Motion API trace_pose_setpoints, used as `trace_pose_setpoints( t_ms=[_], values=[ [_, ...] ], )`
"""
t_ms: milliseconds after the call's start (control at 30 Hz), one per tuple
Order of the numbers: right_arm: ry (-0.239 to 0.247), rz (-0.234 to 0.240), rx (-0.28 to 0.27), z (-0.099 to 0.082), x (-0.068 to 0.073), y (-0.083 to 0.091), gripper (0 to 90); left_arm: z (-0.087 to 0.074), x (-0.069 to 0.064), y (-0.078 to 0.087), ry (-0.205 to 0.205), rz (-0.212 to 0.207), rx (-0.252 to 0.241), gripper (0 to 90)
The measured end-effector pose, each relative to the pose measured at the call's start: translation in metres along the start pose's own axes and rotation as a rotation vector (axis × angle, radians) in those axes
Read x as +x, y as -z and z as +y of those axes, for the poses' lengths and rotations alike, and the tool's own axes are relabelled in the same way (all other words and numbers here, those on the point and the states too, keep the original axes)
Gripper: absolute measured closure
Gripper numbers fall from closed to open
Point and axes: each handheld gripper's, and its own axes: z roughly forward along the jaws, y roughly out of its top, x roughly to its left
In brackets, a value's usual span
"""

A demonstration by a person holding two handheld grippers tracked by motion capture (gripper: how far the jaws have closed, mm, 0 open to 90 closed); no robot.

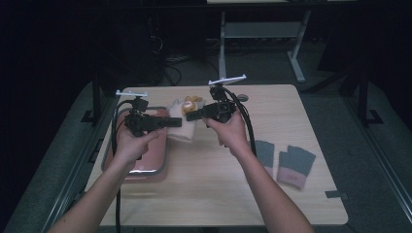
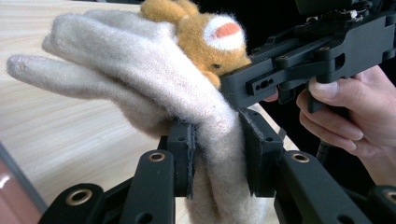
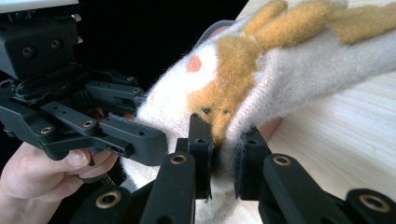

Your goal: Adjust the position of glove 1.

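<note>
A cream woolly glove with an orange animal face hangs above the wooden table, held from both sides. My left gripper comes in from the left and is shut on the glove's cuff end. My right gripper comes in from the right and is shut on the glove just below the orange face. In the left gripper view the glove's fingers droop away to the left.
A pink tray lies at the table's left, under my left hand. A pair of grey gloves with pink cuffs lies at the right. A table frame stands behind on the dark floor.
</note>
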Motion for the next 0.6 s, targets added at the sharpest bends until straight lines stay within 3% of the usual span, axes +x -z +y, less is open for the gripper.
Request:
trace_pose_setpoints(
  t_ms=[300,600],
  values=[
    [0.027,0.020,0.011,0.013,0.017,-0.016,79.7,0.001,0.005,0.025,0.000,0.023,-0.024,67.6],
    [0.041,0.038,0.022,0.020,0.026,-0.032,79.6,0.000,0.013,0.042,0.012,0.042,-0.039,67.6]
  ],
)
